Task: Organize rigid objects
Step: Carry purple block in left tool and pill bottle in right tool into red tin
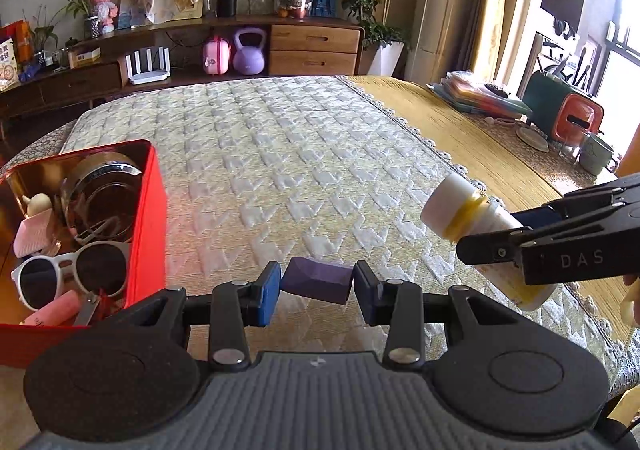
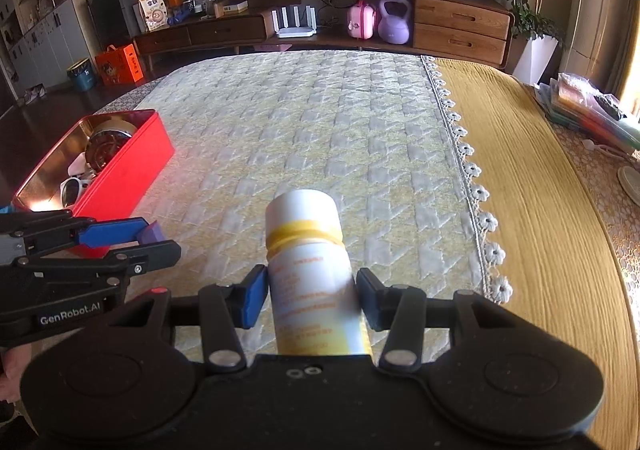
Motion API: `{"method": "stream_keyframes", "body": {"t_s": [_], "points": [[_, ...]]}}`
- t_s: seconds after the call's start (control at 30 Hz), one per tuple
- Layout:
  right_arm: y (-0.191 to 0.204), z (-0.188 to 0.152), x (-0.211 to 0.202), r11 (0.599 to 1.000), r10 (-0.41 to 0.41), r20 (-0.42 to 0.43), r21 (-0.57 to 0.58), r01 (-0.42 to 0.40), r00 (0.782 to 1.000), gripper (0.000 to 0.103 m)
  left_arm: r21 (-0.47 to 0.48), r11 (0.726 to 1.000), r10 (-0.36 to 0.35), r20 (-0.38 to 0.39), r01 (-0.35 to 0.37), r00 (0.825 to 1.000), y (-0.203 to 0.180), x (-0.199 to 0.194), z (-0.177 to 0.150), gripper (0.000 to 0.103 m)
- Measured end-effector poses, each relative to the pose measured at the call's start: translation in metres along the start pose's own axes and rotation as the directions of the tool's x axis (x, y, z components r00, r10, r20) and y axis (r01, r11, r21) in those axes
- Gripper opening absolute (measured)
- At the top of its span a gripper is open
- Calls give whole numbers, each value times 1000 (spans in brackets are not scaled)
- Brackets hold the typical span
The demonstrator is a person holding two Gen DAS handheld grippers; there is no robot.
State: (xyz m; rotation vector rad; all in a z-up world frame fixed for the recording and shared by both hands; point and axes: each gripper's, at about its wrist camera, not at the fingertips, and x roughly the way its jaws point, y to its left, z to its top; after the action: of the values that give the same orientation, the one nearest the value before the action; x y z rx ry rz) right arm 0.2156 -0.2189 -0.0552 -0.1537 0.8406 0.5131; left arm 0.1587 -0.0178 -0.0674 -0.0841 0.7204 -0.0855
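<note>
At the far left, the red tin stood on the quilted cover, already holding white sunglasses, a metal-rimmed round container, a pink tube and a pale pink item; that part of the sorting was judged done. Just right of the tin, the left gripper was clenched on a purple block, carried clear of the cover and not yet in the tin. Further right, the right gripper was clamped on the body of a white bottle with a yellow band, cap pointing forward, also off the surface. Two items therefore remained to be deposited, by judgement in the tin; no other loose items were seen on the quilt.

The surface was a pale quilted cover with a lace edge, laid over a yellow cloth to the right. Behind it ran a low wooden sideboard with a white router, a pink case and a purple kettlebell; stacked folders and a green mug lay at the far right, near a bright window
</note>
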Motion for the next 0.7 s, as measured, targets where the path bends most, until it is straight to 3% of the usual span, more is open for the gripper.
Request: {"method": "stream_keyframes", "body": {"t_s": [0.3, 0.7], "points": [[37, 2, -17, 998, 48, 8, 47, -49, 999, 48, -23, 999, 42, 48, -40, 998, 26, -41, 1, 39], [107, 25, -22, 994, 109, 39, -12, -108, 993, 48, -88, 991, 108, 93, -100, 990, 84, -76, 3, 39]]}}
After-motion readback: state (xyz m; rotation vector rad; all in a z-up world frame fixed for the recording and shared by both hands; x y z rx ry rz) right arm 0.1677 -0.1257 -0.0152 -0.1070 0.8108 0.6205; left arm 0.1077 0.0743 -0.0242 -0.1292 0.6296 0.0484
